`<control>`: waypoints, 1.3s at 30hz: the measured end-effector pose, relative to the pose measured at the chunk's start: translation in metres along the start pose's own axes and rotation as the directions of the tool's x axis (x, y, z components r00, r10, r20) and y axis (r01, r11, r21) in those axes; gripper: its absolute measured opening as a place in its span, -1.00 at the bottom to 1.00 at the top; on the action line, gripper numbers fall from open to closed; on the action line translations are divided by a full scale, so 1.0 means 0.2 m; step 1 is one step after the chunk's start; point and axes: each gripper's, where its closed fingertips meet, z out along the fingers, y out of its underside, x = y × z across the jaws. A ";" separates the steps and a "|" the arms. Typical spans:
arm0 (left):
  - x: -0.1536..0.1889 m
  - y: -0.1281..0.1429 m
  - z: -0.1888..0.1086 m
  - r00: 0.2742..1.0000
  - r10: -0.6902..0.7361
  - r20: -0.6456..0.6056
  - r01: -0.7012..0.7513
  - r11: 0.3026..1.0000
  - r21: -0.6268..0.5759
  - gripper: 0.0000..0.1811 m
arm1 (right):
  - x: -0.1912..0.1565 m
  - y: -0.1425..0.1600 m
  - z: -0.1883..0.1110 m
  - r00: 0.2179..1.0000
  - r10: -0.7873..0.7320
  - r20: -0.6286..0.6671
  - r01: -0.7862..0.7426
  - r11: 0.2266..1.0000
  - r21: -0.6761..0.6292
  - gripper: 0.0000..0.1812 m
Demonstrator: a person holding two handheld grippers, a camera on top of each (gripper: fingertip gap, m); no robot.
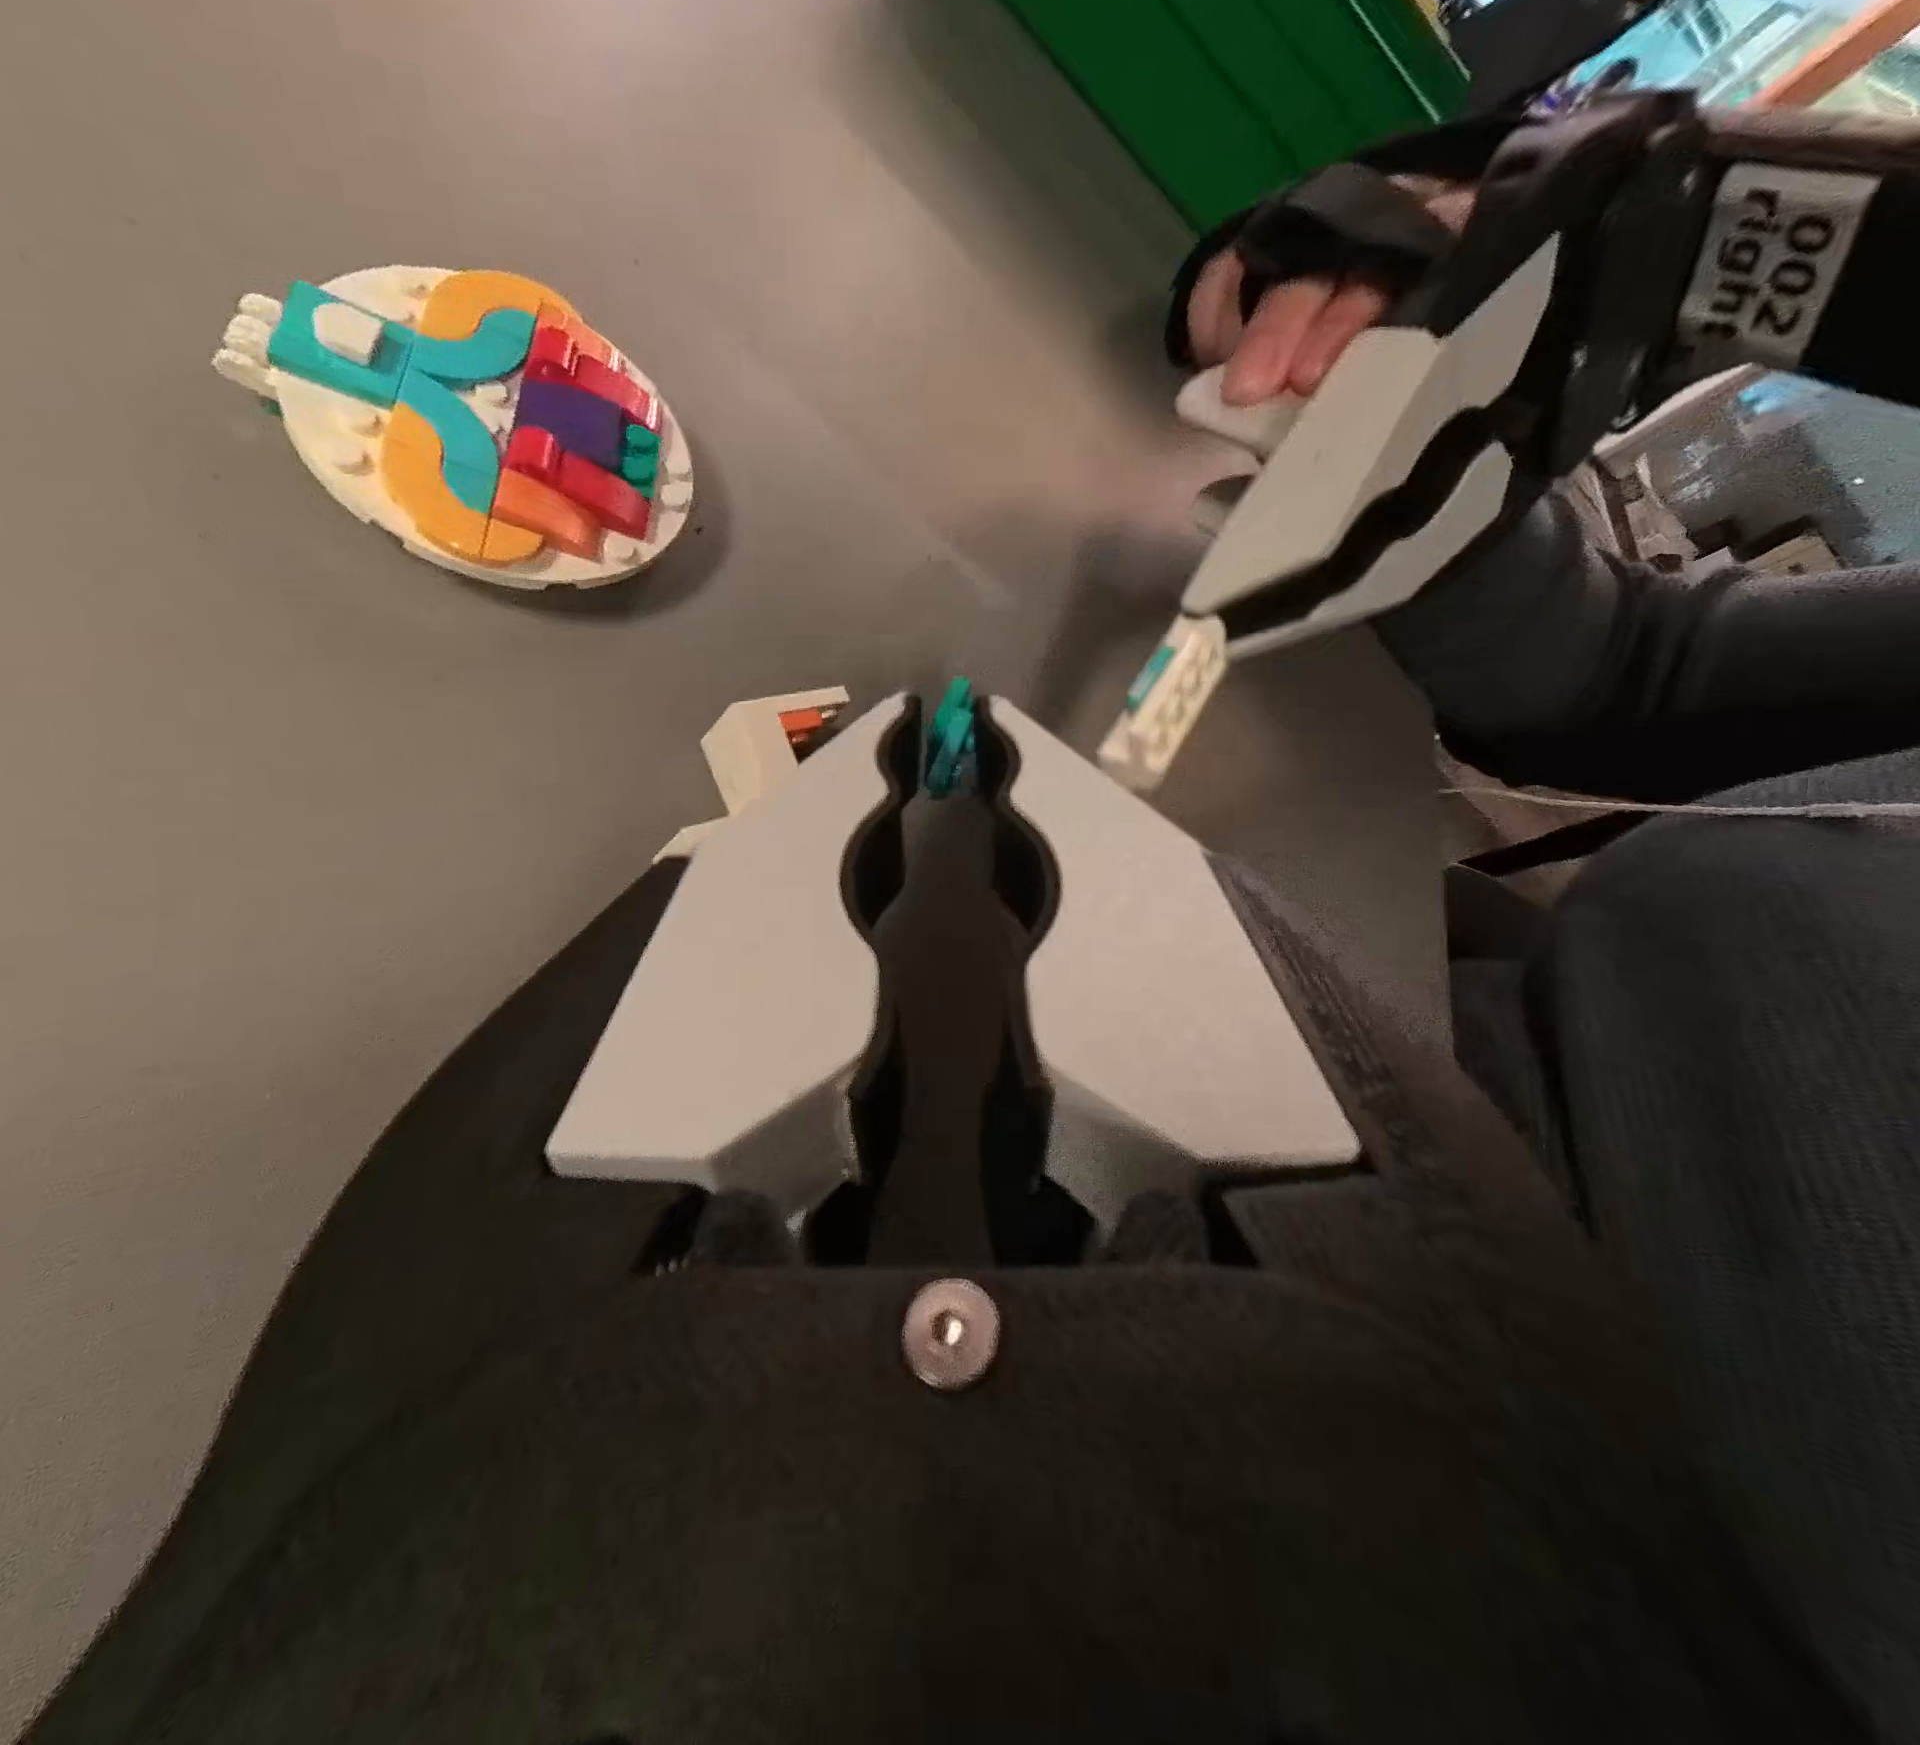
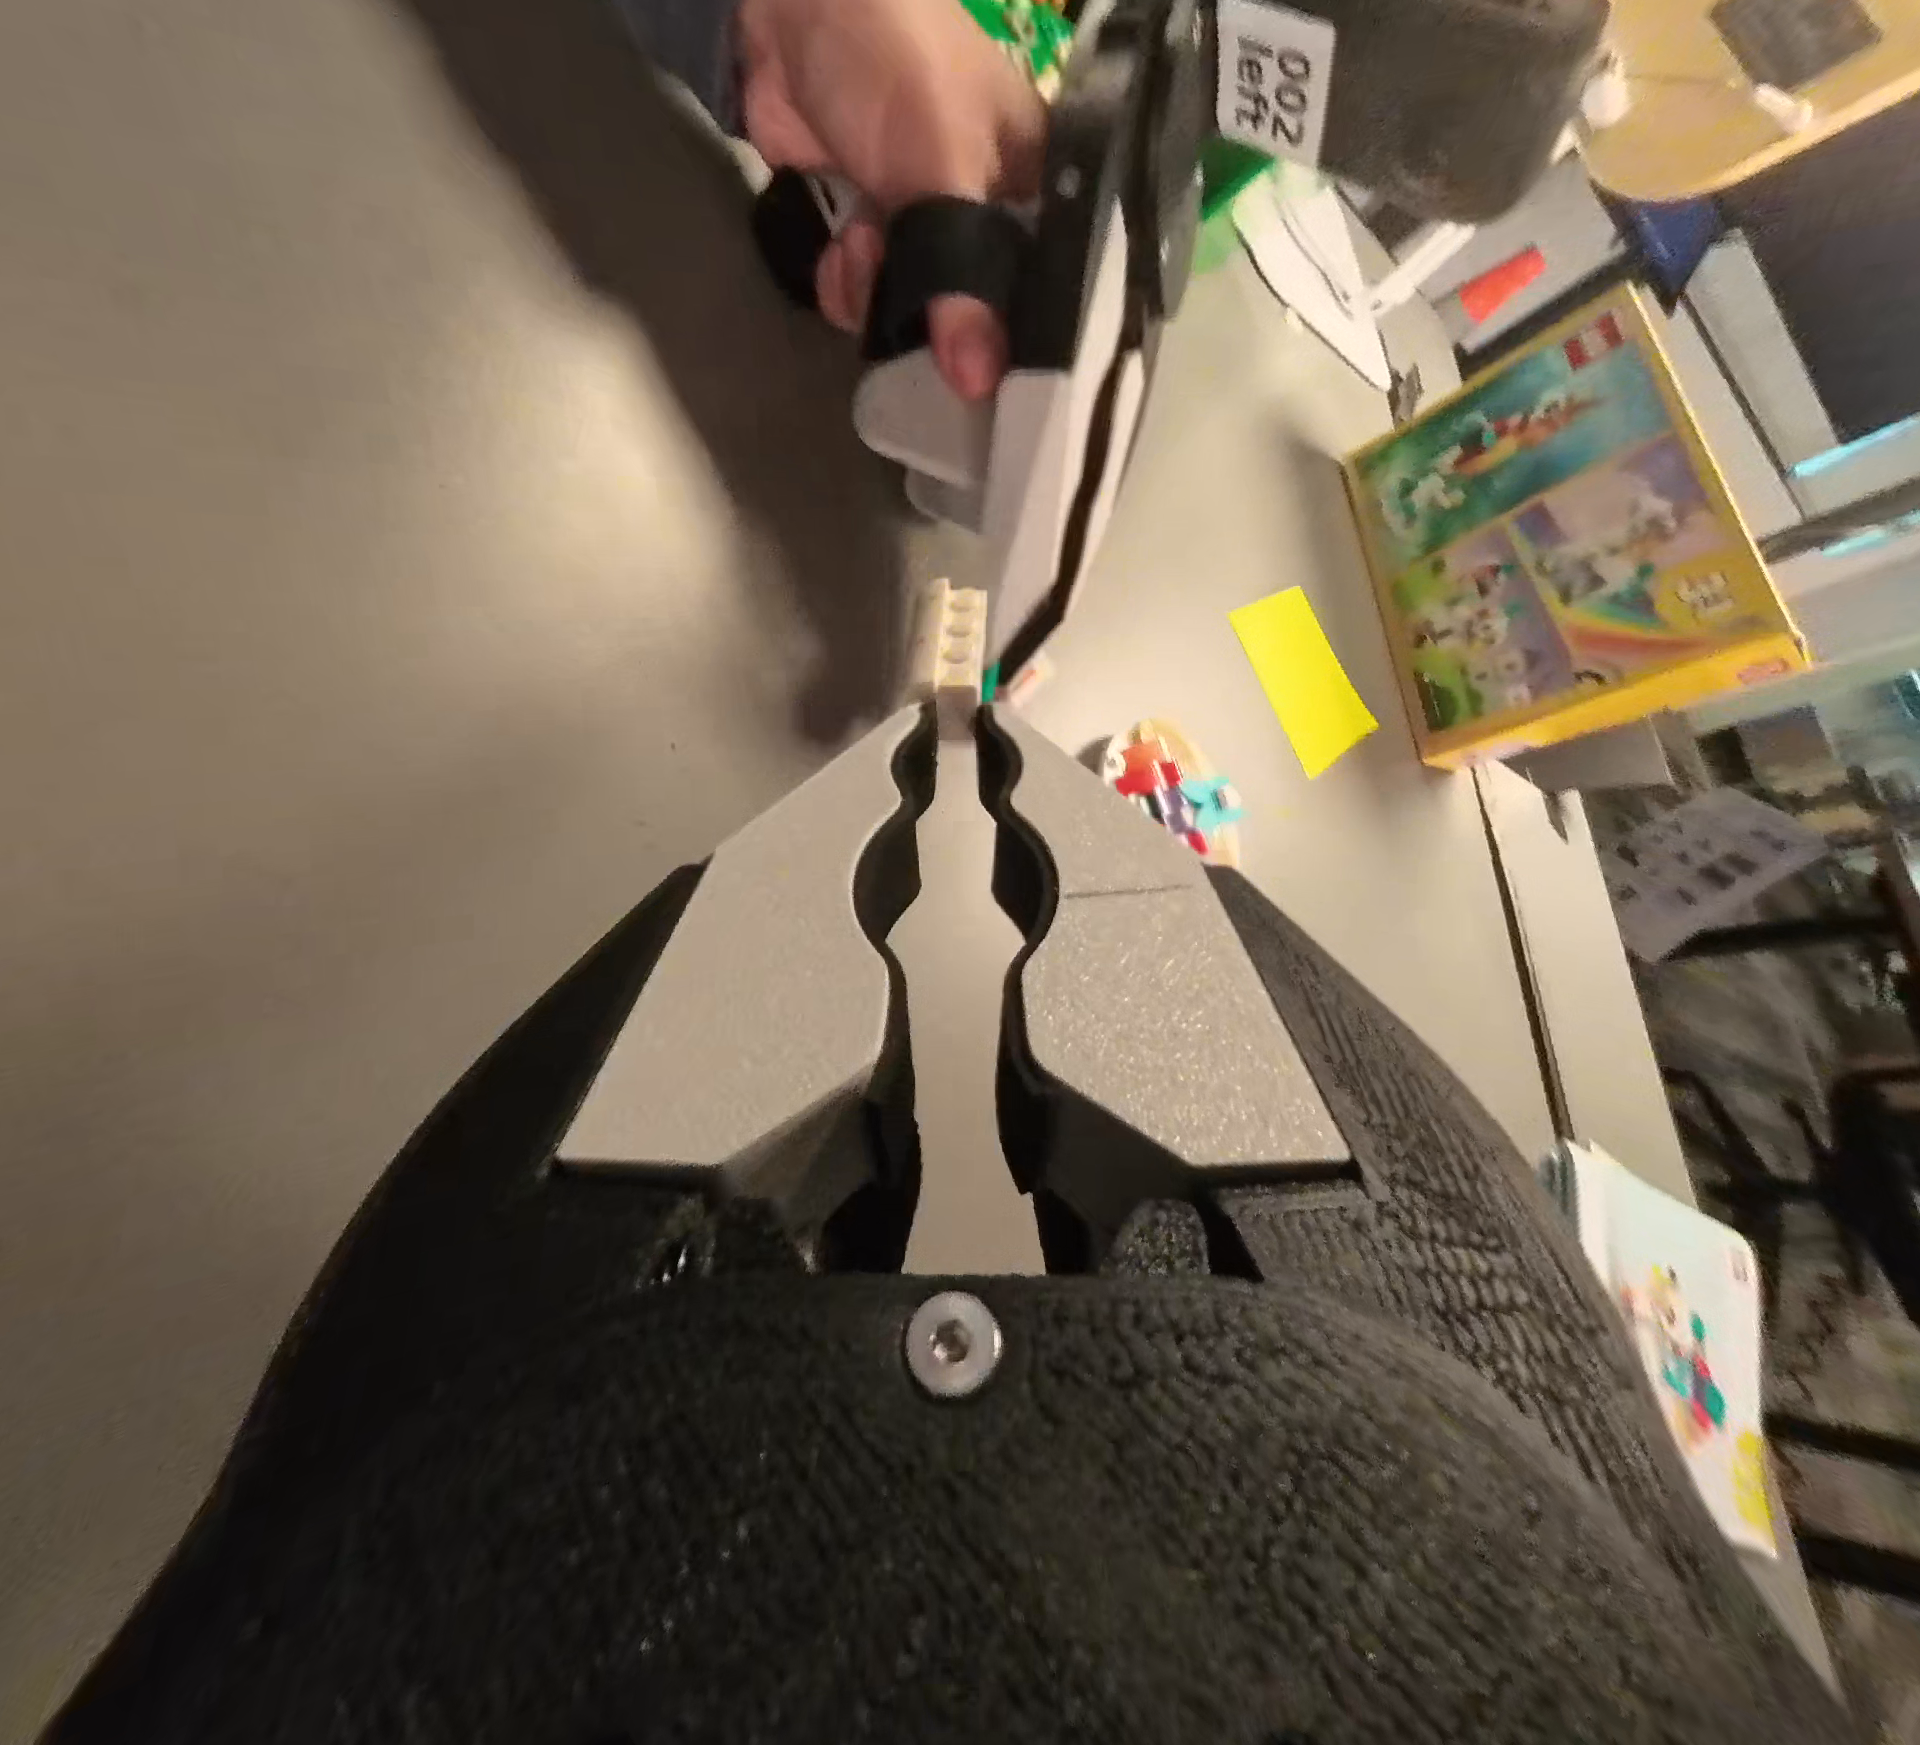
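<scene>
The left gripper (image 1: pixel 948 708) pinches a small teal piece (image 1: pixel 948 739), the right gripper (image 2: pixel 956 716) pinches a white studded brick (image 2: pixel 958 646), and either could slip out because only the tips hold them.

A green bin (image 1: pixel 1174 2) is seen behind the grey worktop (image 1: pixel 312 864); a yellow toy box (image 2: pixel 1558 552) and yellow note (image 2: pixel 1299 677) lie aside.

Pretty warm, dim-ish indoor light from overhead. Soft sheen on the grey table (image 1: pixel 520 85), mushy shadows under the brick model (image 1: pixel 457 417). Heavy fisheye bending at edges. Motion blur on the far hand (image 2: pixel 883 106), background clutter totally out of focus.
</scene>
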 end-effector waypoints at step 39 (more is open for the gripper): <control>0.16 -0.04 -0.02 0.691 0.699 0.183 -0.711 0.703 0.004 -0.95 | 0.01 0.23 0.02 0.867 0.492 0.072 -0.478 0.864 -0.157 -0.62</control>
